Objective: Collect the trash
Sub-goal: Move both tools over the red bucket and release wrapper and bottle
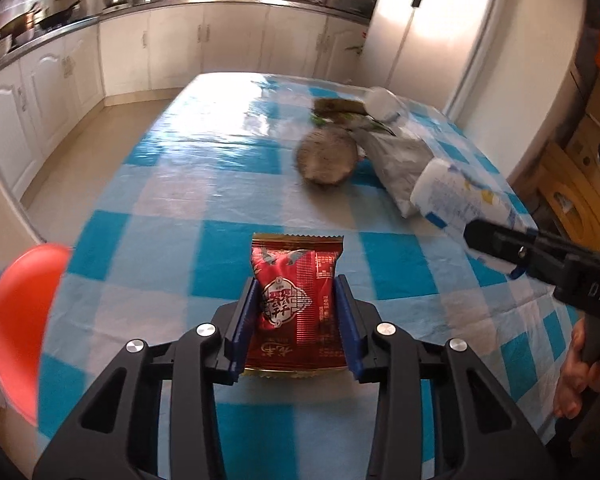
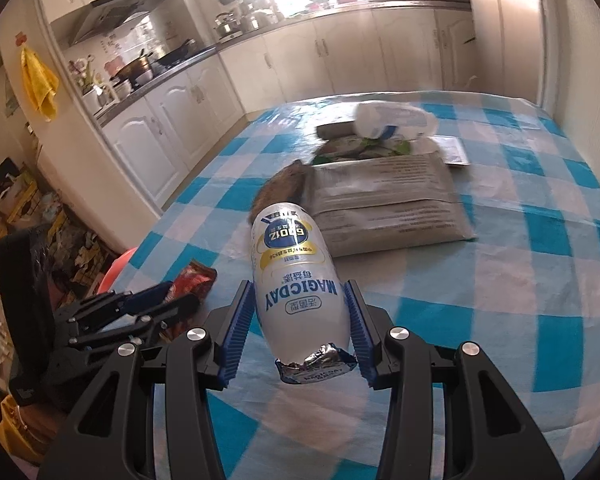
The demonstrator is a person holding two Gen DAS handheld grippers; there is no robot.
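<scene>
Checked blue and white cloth covers the worktop point(image 1: 204, 184), and both claws are busy above it. The left claw point(image 1: 296, 316) is clamped on a red snack packet point(image 1: 296, 300), its blue pads pressing the packet's two sides and holding it up over the cloth. The right claw point(image 2: 298, 322) grips a white Magicday drink bottle point(image 2: 296, 276) near its torn foil top, the bottle's base pointing away toward the far end. Further along the worktop lie a grey plastic bag point(image 2: 384, 204), a brown round husk-like thing point(image 1: 326, 156) touching its near edge, a second white bottle point(image 2: 396, 120) on its side, and some green-printed wrappers point(image 2: 364, 146). An orange basin point(image 1: 20, 320) sits just off the worktop's left edge
</scene>
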